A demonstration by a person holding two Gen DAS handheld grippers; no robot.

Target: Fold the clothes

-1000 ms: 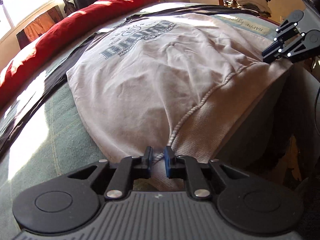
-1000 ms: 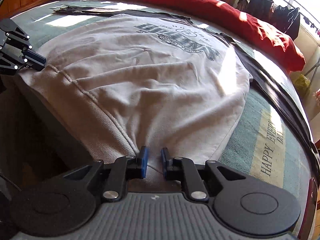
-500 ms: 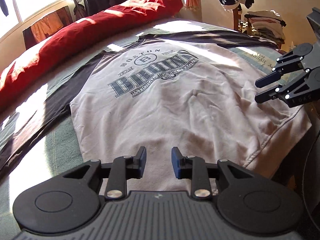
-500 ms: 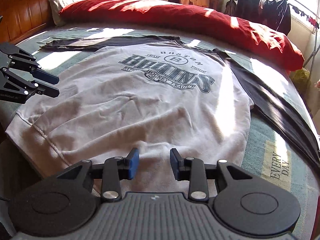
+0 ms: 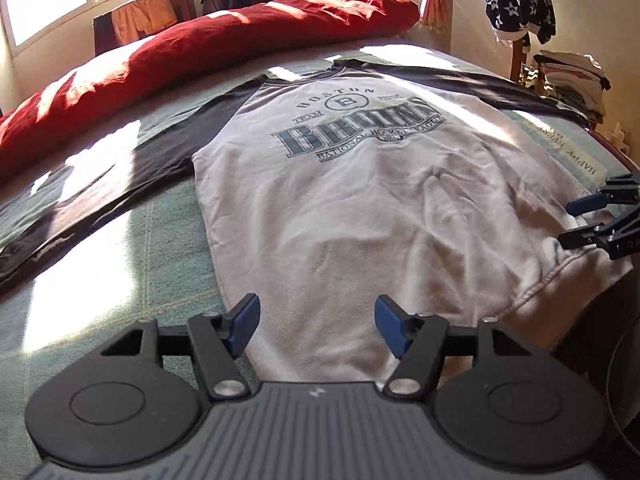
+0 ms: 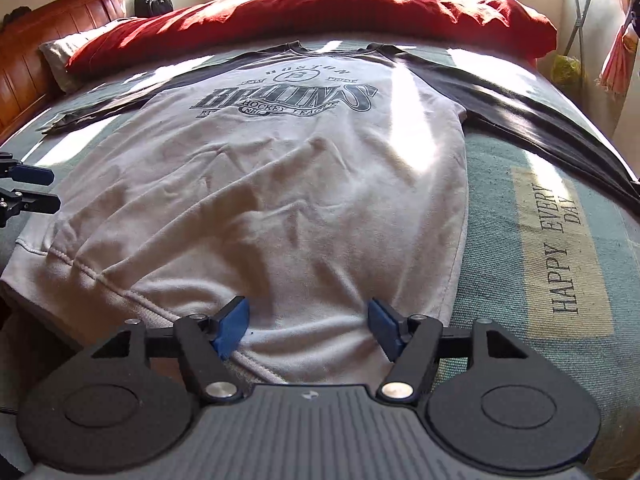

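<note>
Nearest, the left gripper (image 5: pixel 317 329) and the right gripper (image 6: pixel 306 327) hover with jaws wide and empty above the ribbed hem of the Bruins sweatshirt (image 5: pixel 360 200), which lies face up and spread flat on the bed (image 6: pixel 500 240), dark sleeves out to either side. A clean fold likely calls for smoothing the wrinkles near the hem and gripping matching points so the edges meet. Beyond lie a green blanket (image 5: pixel 120 260), a red duvet (image 5: pixel 200 60), sunlit windows and a stack of folded clothes (image 5: pixel 572 76)
</note>
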